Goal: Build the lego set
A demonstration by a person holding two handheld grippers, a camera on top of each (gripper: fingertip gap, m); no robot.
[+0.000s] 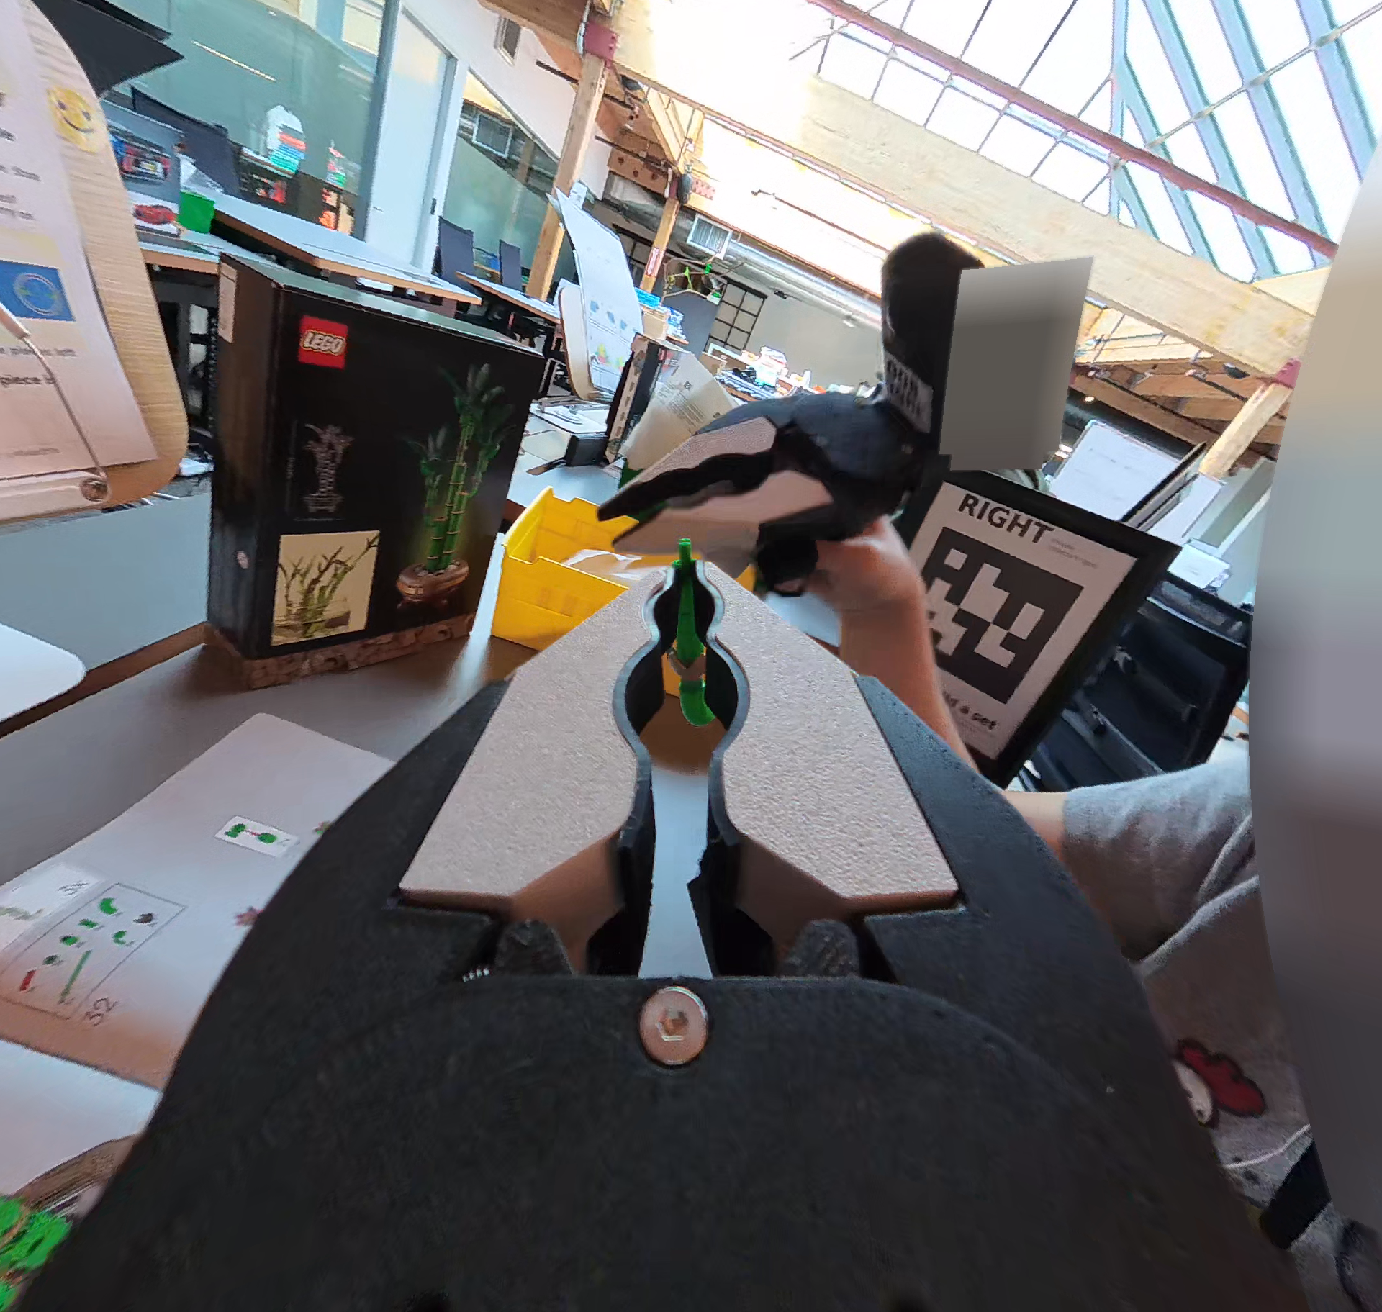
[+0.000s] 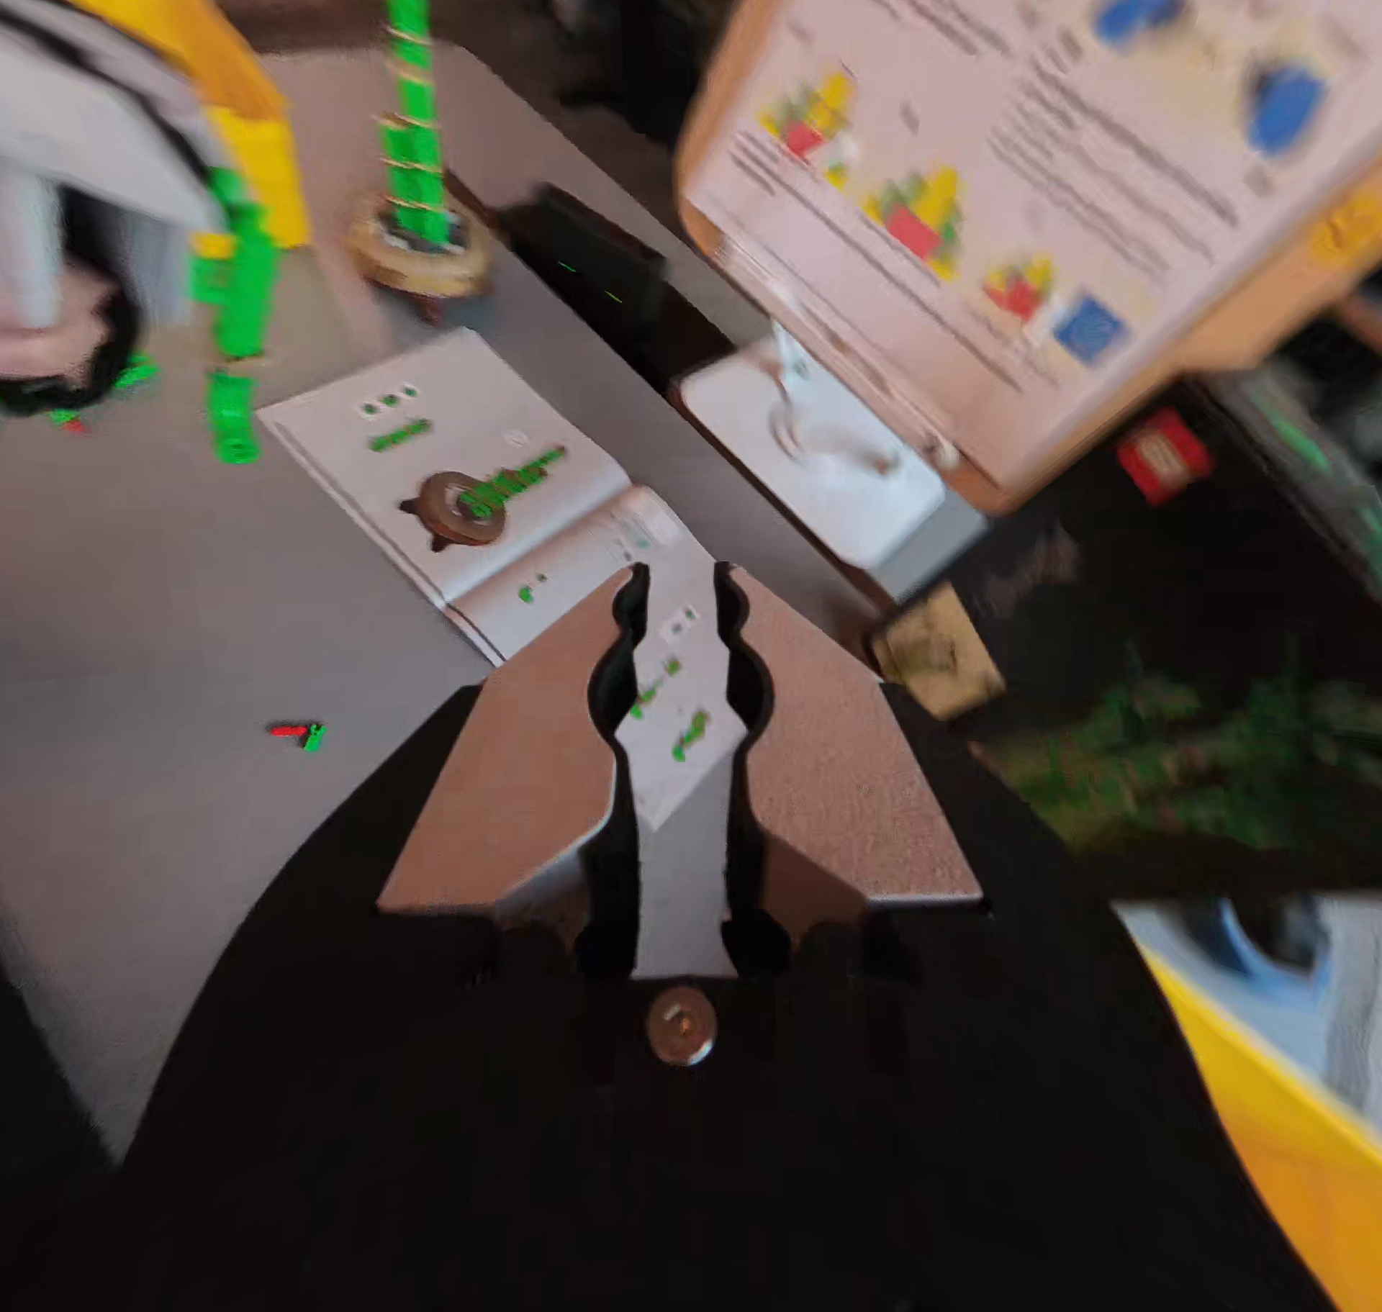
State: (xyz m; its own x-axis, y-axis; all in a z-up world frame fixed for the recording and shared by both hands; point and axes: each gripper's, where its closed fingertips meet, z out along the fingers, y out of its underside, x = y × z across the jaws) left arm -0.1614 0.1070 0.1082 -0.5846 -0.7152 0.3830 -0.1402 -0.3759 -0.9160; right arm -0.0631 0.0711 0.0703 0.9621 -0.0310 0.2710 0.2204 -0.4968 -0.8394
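My left gripper [image 1: 684, 579] is shut on a thin green Lego stem piece [image 1: 686, 629] that stands upright between its pads, its tip poking out above them. My right gripper [image 1: 643, 521], held by a hand, hovers just above and behind that tip. In the blurred right wrist view my right gripper [image 2: 679, 575] is slightly open and empty over the open instruction booklet [image 2: 464, 483]. The left gripper [image 2: 112, 132] with the green stem [image 2: 239, 281] is at the upper left there. A green bamboo stalk on a round brown base [image 2: 415, 154] stands on the table.
The dark Lego box [image 1: 359, 468] stands at the left, with a yellow bin [image 1: 553, 566] behind the grippers. The booklet [image 1: 187, 887] lies at the lower left. A sheet on a stand [image 2: 1047, 154] is at the upper right. Small red and green pieces [image 2: 299, 734] lie on the table. Some 12 cm of space lies between my two pairs of fingers.
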